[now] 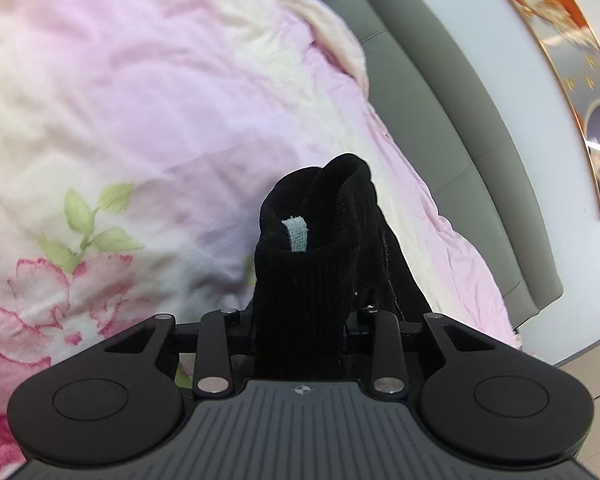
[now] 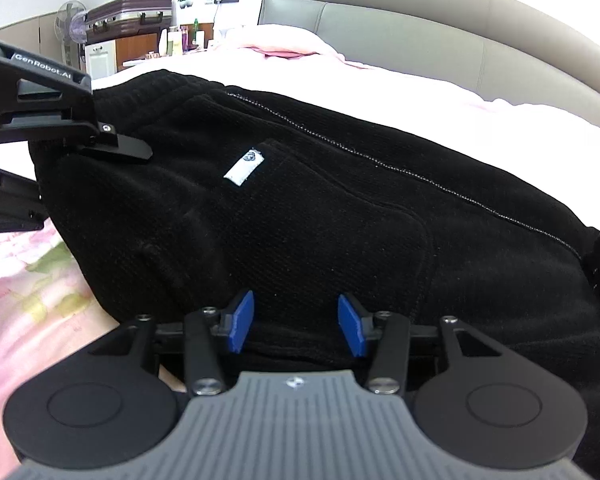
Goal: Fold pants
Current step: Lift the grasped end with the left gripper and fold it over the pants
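Black corduroy pants (image 2: 320, 216) lie spread on the bed, with a white label (image 2: 244, 168) and a stitched seam running to the right. My left gripper (image 1: 300, 320) is shut on a bunched end of the pants (image 1: 320, 232), which stands up between its fingers and shows a small grey loop. The left gripper also shows in the right wrist view (image 2: 112, 144), clamped on the pants' left edge. My right gripper (image 2: 296, 324) is open, its blue pads (image 2: 242, 320) on either side of the pants' near edge, not closed on it.
A pink floral quilt (image 1: 140, 120) covers the bed. A grey padded headboard (image 2: 420, 36) runs along the back. A suitcase (image 2: 128, 12), a fan and a cluttered shelf stand at the far left. A framed picture (image 1: 572, 80) hangs on the wall.
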A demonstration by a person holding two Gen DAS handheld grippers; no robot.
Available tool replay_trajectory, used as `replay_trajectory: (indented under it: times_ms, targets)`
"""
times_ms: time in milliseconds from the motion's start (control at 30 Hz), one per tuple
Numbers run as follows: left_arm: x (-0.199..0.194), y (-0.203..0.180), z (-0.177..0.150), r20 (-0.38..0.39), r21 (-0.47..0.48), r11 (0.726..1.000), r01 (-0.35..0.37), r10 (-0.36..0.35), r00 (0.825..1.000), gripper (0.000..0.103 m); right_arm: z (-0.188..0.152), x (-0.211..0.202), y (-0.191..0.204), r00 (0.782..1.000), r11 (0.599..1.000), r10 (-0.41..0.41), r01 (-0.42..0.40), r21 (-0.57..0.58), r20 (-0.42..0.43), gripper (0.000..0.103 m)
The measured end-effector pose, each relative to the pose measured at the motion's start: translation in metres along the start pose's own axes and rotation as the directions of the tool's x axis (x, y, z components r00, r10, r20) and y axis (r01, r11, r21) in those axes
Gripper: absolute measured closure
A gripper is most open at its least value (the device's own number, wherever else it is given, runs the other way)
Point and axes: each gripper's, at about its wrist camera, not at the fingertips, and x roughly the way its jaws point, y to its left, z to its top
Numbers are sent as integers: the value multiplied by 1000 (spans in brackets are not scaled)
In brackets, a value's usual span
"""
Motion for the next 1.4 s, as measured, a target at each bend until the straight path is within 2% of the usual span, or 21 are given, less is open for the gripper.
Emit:
replay_trajectory:
  times_ms: [100,200,300,367,467,567,667,767,867,1000,1100,1233,1300,1333,1367,1400]
  targets:
    - [-8,-24,-4,42,108,994,-27,22,999,67,-2,-10,-13,998,997,51,-52,57,20,58]
    - [-12,-46,-8,69,214,976,-44,30,997,67,-3,-22,-27,996,989,83,-87,117,39,58]
    - [-17,-71,-18,100,326,943,-70,39,994,67,-3,-41,-44,992,974,95,-110,200,86,58]
    - [-20,-88,-27,119,406,910,-81,35,992,67,-7,-56,-53,991,969,79,-102,224,107,57]
    - [-19,-120,-44,139,533,841,-96,25,990,67,-12,-72,-58,994,983,-8,-12,184,111,57]
    - [-11,-152,-65,155,631,768,-109,13,988,67,-19,-91,-75,990,977,-22,-8,211,140,56]
    - [3,-179,-83,148,683,723,-108,7,989,67,-29,-108,-93,985,969,-101,65,240,143,56]
    - [21,-204,-106,137,758,642,-112,11,991,67,-41,-123,-118,971,950,-195,154,271,135,55]
    - [32,-221,-134,133,825,554,-116,9,991,67,-53,-131,-146,961,923,-252,204,326,113,55]
    - [52,-234,-168,107,875,470,-115,43,993,67,-60,-129,-184,955,863,-288,226,452,73,55]
    - [61,-238,-189,60,901,429,-73,44,997,66,-62,-125,-202,953,827,-300,232,513,52,55]
    - [86,-238,-219,-44,937,350,-1,121,992,63,-65,-116,-206,954,819,-297,228,527,49,55]
    - [100,-232,-236,-82,947,320,30,152,985,57,-63,-115,-201,952,824,-301,229,518,58,54]
    - [103,-230,-244,-74,957,287,26,156,985,56,-62,-114,-199,949,823,-312,242,514,52,57]
    - [104,-229,-252,-52,969,246,13,152,987,53,-63,-113,-201,951,826,-306,237,512,54,53]
    - [102,-228,-257,-33,975,220,0,145,989,51,-63,-114,-202,953,826,-297,225,517,61,52]
